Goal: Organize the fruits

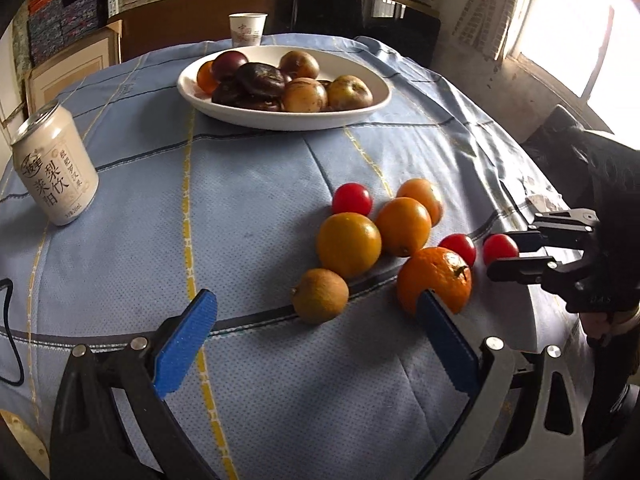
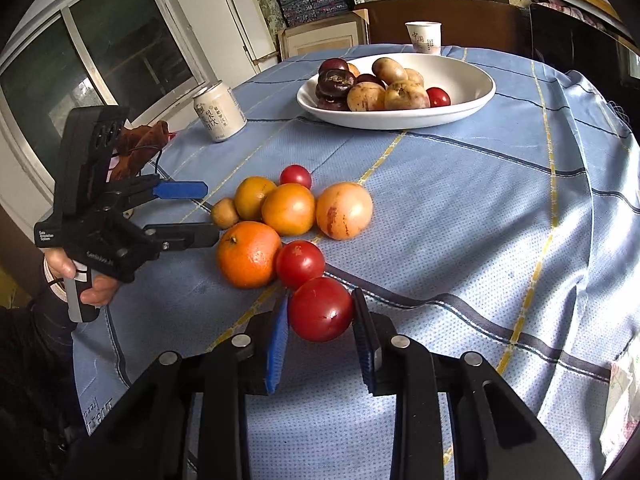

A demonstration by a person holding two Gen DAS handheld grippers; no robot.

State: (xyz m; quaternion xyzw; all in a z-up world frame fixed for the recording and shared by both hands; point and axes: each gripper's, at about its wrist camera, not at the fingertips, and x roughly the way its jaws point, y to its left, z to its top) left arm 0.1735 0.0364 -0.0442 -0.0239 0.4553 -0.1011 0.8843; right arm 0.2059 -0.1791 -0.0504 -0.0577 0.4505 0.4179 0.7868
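Observation:
A cluster of loose fruit lies on the blue tablecloth (image 1: 248, 208): yellow-orange fruits (image 1: 349, 244), a rough orange (image 1: 434, 280), a small brown fruit (image 1: 320, 295) and red tomatoes (image 1: 352, 199). My right gripper (image 2: 320, 316) is shut on the nearest red tomato (image 2: 320, 309); it also shows in the left wrist view (image 1: 502, 258). My left gripper (image 1: 316, 316) is open and empty, with the brown fruit and the orange between its blue pads (image 1: 188, 344). It shows in the right wrist view (image 2: 200, 212) left of the cluster. A white bowl (image 1: 280, 118) with several fruits stands further back.
A white drink can (image 1: 54, 174) stands at the left of the table. A paper cup (image 1: 247, 29) stands behind the bowl. A black cable (image 1: 10, 332) runs at the left edge. Shelves and boxes are behind the table, a window to one side.

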